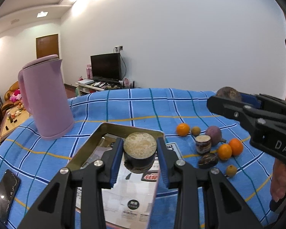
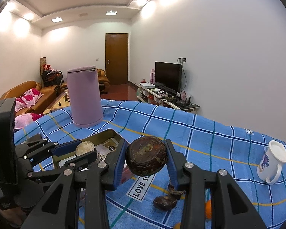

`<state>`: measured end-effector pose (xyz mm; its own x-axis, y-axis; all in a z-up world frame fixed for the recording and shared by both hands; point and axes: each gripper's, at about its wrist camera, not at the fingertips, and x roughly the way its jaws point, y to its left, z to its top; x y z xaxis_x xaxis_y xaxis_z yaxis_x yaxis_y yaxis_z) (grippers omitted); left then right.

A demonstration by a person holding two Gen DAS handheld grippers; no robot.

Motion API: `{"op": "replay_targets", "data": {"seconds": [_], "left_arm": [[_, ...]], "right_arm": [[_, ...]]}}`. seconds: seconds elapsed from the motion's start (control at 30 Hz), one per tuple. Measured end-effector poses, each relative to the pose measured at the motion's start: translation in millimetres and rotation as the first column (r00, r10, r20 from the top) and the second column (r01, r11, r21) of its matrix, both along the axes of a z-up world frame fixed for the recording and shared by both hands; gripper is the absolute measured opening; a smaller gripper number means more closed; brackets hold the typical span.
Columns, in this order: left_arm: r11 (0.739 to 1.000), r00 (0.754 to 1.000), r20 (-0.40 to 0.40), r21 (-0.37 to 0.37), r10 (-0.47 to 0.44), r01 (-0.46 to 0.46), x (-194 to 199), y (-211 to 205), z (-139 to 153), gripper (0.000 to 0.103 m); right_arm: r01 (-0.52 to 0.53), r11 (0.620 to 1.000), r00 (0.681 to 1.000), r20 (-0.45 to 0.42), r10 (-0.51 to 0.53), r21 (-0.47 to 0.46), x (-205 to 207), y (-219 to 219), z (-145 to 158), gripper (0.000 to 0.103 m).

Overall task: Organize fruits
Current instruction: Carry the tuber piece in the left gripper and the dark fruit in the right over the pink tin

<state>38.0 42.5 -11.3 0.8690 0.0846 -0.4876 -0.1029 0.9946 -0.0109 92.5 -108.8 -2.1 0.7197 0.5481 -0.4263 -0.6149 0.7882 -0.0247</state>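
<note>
Tablecloth [image 1: 143, 106]: woven cloth, matt, blue check. Tray [image 1: 112, 127]: metal, dull gold sheen inside. Kettle [image 1: 45, 97]: smooth pink plastic, satin. Cane chunk [image 1: 140, 152] in left gripper [image 1: 140, 164]: pale fibrous rough cut face, dark rind. Gripper frames matt black plastic, blue rubbery-looking pads, shiny metal screws. Phone [image 1: 6, 192] near left: glossy glass. Mug [image 2: 272, 164] far right: glazed, glossy. Oranges [image 1: 183, 129]: matt, fine-pitted skin.

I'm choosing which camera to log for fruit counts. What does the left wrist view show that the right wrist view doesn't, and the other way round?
Only the left wrist view: a phone and three oranges.

Only the right wrist view: a white mug and a sofa.

Both: the pink kettle, the box, the left gripper shut on a cut stalk piece, and the right gripper shut on a dark round fruit.
</note>
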Motion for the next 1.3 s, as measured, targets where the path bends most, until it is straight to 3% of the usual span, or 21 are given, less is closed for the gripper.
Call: {"op": "replay_targets", "data": {"seconds": [0.73,1.3], "left_arm": [[0.997,0.996,-0.060,0.043,0.074,-0.071,21,48,-13,0.037],[0.996,0.990,-0.112,0.045,0.081,-0.077,38,68,-26,0.037]], "right_arm": [[-0.077,0.996,0.994,-0.077,0.074,-0.036,34,61,-20,0.042],[-0.113,0.991,0.981,-0.165,0.100,-0.072,39,93,-61,0.042]]}}
